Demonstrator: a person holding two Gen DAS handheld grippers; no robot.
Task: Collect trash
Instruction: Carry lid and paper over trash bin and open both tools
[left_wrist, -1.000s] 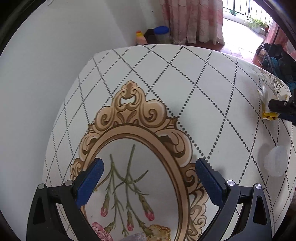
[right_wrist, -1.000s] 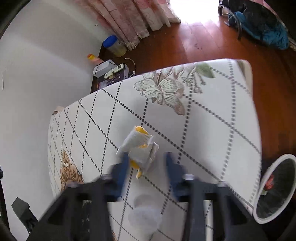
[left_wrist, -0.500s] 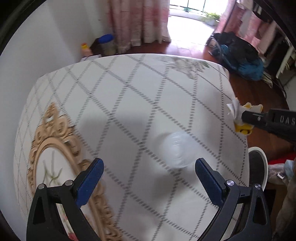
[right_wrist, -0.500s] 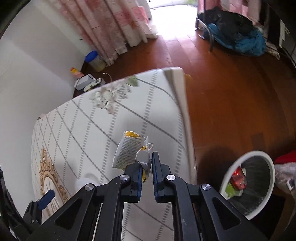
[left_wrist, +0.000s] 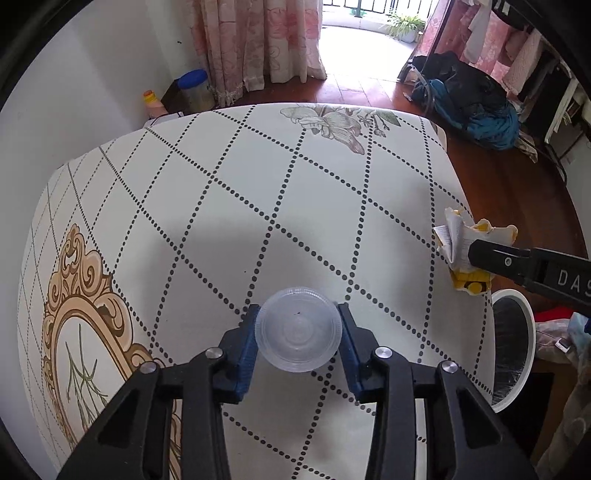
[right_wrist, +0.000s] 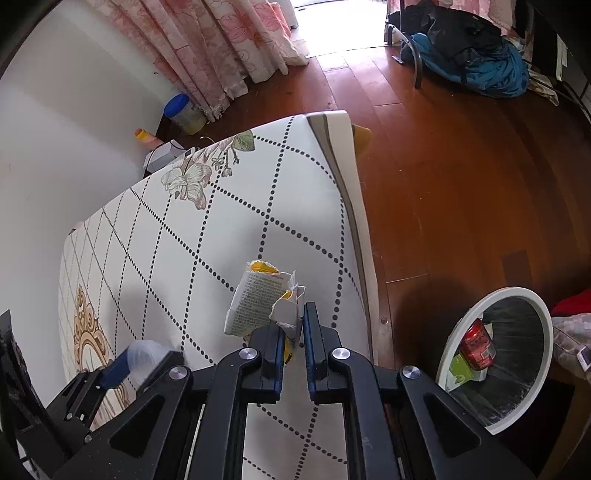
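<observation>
Your table (left_wrist: 258, 177), covered in a dotted diamond cloth, fills the view; the white bin (right_wrist: 517, 295) stands on the floor beside it. Your right gripper (right_wrist: 293, 325) pinches the crumpled wrapper (right_wrist: 258, 302) near the table edge. Your left gripper (left_wrist: 297, 341) clamps the clear plastic cup (left_wrist: 298, 339).

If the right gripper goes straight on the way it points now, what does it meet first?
Probably the tablecloth: the right gripper, shut on the crumpled wrapper, points over the table's right edge. Depth is unclear; it may pass above it toward the floor.
</observation>
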